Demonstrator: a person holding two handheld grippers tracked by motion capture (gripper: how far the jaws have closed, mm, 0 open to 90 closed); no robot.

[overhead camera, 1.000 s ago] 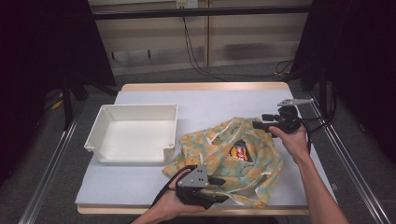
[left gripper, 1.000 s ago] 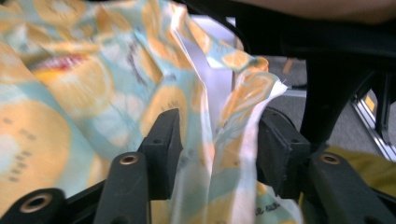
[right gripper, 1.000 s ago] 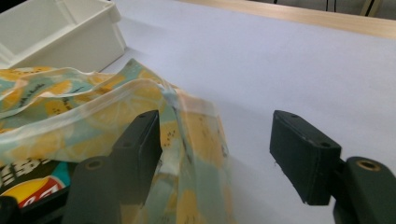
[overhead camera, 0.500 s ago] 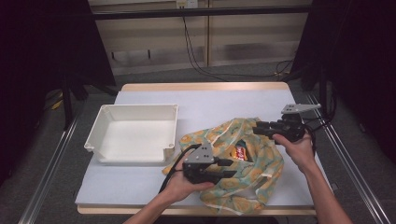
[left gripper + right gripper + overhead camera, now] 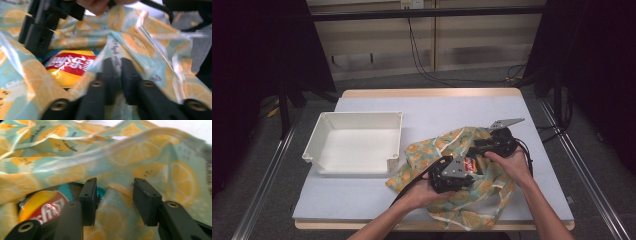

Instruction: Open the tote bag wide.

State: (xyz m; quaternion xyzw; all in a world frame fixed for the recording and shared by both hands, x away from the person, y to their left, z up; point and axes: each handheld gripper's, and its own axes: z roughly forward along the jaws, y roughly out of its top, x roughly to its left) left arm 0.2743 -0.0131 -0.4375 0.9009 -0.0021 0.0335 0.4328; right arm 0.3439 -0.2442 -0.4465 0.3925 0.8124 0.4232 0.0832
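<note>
Presently catalogued, largest first: tabletop (image 5: 362, 200), pale-covered, wood-edged, carrying everything. White bin (image 5: 324, 145), open-topped and with nothing in it, on the left half, well apart from both hands. Lemon-print bag (image 5: 472, 210), thin crumpled plastic film in teal and orange, lying right of centre near the front edge, its mouth turned up between the two hands. Snack packet (image 5: 70, 66), red and yellow, lying inside the bag's mouth and partly covered by the film. Left tool (image 5: 451, 176), a second ago at the bag's front edge, now moved inward onto the bag beside the packet; its jaws have just been closing and stand pinched together on a fold of the bag's rim, as the left gripper view shows. Right tool (image 5: 113, 202), likewise drawn in from the bag's far right corner to the opposite side of the mouth; its jaws have just been opening a little and stand partly apart, straddling a fold of film without pressing it. Assessment: one rim is secured, the other not yet gripped, so the mouth is likely about to be spread to reach the packet.
</note>
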